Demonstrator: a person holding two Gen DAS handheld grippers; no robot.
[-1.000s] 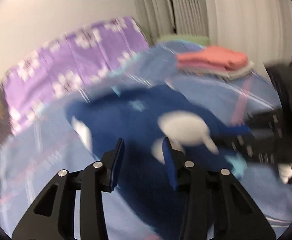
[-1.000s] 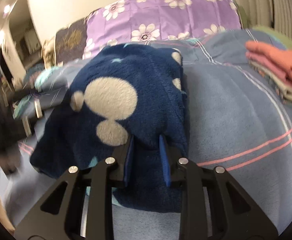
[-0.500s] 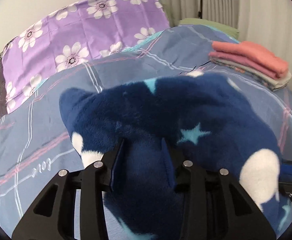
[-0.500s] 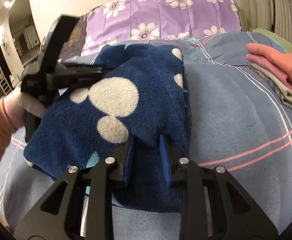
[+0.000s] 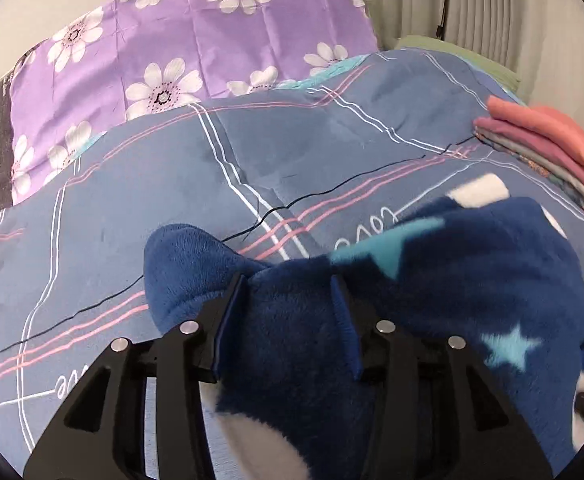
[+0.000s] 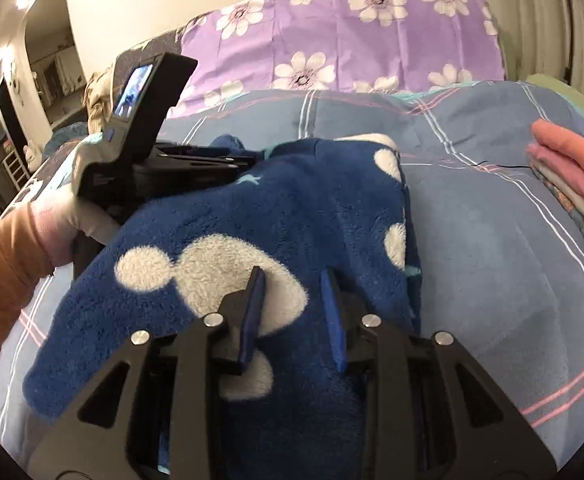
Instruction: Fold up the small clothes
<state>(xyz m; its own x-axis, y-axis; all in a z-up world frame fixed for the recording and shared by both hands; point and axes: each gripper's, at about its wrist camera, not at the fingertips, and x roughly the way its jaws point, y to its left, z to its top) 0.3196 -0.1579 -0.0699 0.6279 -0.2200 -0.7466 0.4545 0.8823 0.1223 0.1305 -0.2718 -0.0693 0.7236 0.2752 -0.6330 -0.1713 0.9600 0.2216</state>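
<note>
A navy fleece garment [image 6: 292, 216] with white dots and light blue stars lies on the blue plaid bedspread [image 6: 491, 240]. My right gripper [image 6: 293, 312] is shut on a fold of the fleece near its front edge. My left gripper [image 5: 288, 312] is shut on a bunched part of the same fleece [image 5: 451, 280]; it also shows in the right wrist view [image 6: 196, 160], held in a gloved hand at the garment's far left edge.
A stack of folded pink and grey clothes [image 5: 551, 152] lies at the right, also in the right wrist view [image 6: 571, 176]. A purple flowered pillow [image 5: 192, 48] lies at the head of the bed. A curtain hangs at the back right.
The left gripper has come in to the garment's left side and closed on the fleece, then pushed forward with it. The right gripper has kept its hold and shifted slightly onto the white patch.
</note>
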